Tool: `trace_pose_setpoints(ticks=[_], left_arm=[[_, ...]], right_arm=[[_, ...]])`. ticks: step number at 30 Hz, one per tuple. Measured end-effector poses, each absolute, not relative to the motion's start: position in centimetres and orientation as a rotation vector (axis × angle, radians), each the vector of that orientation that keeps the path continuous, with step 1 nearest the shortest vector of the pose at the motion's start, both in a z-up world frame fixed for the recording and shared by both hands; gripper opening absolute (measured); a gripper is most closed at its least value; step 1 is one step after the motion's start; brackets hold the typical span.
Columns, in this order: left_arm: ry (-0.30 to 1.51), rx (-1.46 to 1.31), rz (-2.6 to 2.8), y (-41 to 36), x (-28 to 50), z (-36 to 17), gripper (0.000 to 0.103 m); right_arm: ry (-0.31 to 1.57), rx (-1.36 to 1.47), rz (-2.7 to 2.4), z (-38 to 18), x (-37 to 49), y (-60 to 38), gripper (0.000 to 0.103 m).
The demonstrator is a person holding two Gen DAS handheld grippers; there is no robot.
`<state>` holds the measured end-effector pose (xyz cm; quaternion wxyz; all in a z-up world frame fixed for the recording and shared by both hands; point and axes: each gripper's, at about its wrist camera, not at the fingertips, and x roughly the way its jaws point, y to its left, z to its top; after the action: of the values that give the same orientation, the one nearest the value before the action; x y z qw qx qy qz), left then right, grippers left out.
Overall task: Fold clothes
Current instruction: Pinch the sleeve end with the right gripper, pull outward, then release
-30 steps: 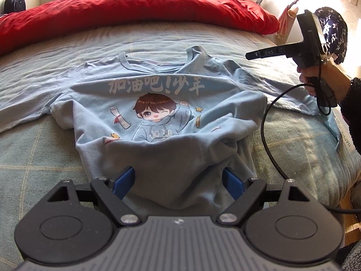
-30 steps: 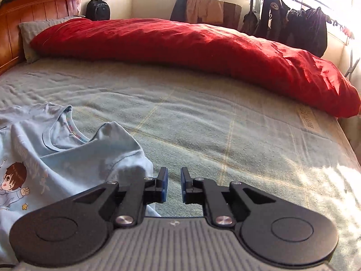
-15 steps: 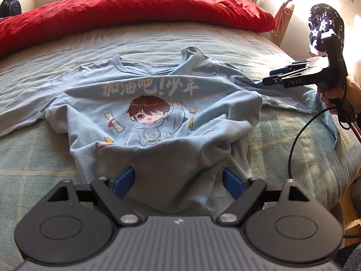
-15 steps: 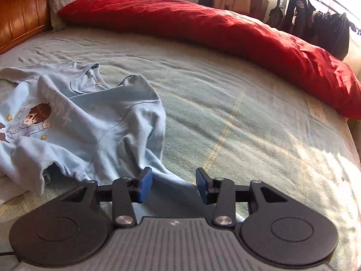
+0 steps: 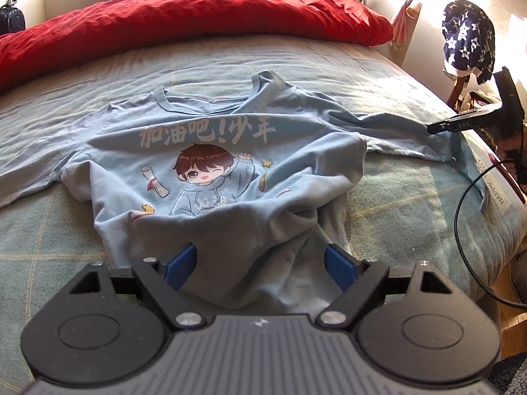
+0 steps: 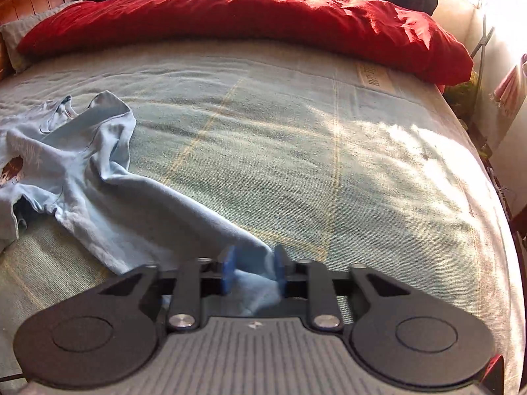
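Note:
A light blue T-shirt (image 5: 214, 164) with a cartoon boy print lies face up on the bed, its lower part rumpled. My left gripper (image 5: 260, 263) hangs open just above the hem, with cloth below the wide-apart blue pads (image 5: 181, 261). In the right wrist view the shirt's long sleeve (image 6: 171, 210) runs out to my right gripper (image 6: 253, 270), whose jaws are closing on the sleeve end bunched between them. From the left wrist view that right gripper (image 5: 434, 128) sits at the sleeve's tip near the bed's right edge, held by a hand (image 5: 513, 151).
A red duvet (image 5: 184, 16) is piled along the far side of the green-grey bed cover (image 6: 329, 151). The bed's right edge (image 5: 494, 191) drops off beside a star-patterned cloth on a chair (image 5: 467, 42). A black cable (image 5: 461, 230) hangs from the right gripper.
My right gripper moved right, away from the shirt body, out to the sleeve end, opened, then closed around it; the sleeve now lies stretched out. The left gripper stayed put.

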<state>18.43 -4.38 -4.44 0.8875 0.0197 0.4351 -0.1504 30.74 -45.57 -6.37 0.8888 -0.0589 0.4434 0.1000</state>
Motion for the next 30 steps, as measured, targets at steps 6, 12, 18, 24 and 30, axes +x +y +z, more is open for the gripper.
trace_pose_setpoints(ticks=[6,12,18,24,30], left_arm=[[0.898,0.060,-0.320,-5.1,17.7,-3.9,0.085],[0.890,0.078,-0.330,-5.7,17.1,-3.5,0.085],[0.892,0.090,-0.323,-6.0,16.8,-3.3,0.085],[0.898,0.088,-0.311,-5.7,16.7,-3.4,0.085],[0.905,0.085,-0.320,-5.8,17.1,-3.7,0.085]], right_arm=[[0.948,-0.243,0.318,-6.6,27.6,-42.1,0.003],[0.865,-0.210,0.286,-5.0,28.1,-43.1,0.017],[0.823,-0.323,0.261,-6.3,30.6,-41.8,0.045],[0.850,-0.388,0.320,-7.4,30.0,-39.6,0.002],[0.849,-0.443,0.438,-6.2,25.1,-36.9,0.006]])
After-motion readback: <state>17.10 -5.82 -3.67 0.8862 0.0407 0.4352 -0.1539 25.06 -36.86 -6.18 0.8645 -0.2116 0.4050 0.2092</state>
